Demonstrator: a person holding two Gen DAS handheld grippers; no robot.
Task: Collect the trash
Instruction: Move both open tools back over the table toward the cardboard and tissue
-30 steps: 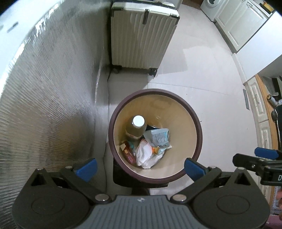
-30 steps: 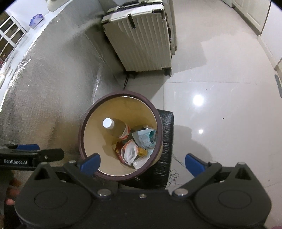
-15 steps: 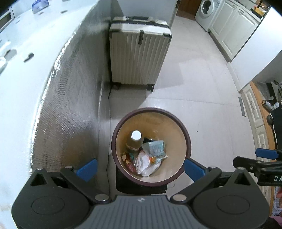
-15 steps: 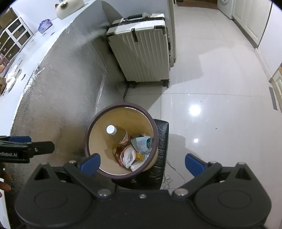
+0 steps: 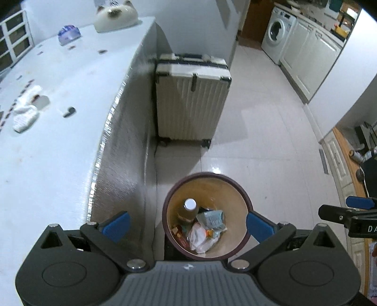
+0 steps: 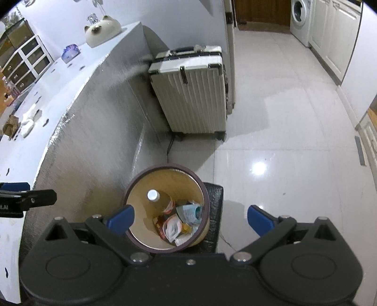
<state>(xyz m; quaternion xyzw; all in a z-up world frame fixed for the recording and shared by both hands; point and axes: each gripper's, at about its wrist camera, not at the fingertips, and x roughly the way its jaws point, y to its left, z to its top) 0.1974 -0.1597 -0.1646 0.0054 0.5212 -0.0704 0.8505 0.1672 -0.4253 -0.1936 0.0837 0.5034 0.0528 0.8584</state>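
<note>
A round bin with a dark brown rim (image 5: 207,174) stands on the floor beside the table's foil-covered side. Inside lie a capped drink bottle (image 5: 189,208), a pale blue wrapper (image 5: 212,217) and a white bag (image 5: 200,237). My left gripper (image 5: 188,224) hangs high above the bin, open and empty. The right gripper (image 6: 190,220) is also open and empty, above the same bin (image 6: 165,168) and bottle (image 6: 162,200). On the white tabletop lie crumpled white tissues (image 5: 26,110) and a small dark scrap (image 5: 68,111).
A cream hard-shell suitcase (image 5: 192,98) stands behind the bin against the table end. The bin rests on a black box (image 6: 215,211). White cabinets and a washing machine (image 5: 276,30) line the far right. A cat-shaped ornament (image 5: 115,14) sits at the table's far end.
Both grippers have risen well away from the bin, which now looks smaller. The tabletop with its tissues and scraps has come into view on the left.
</note>
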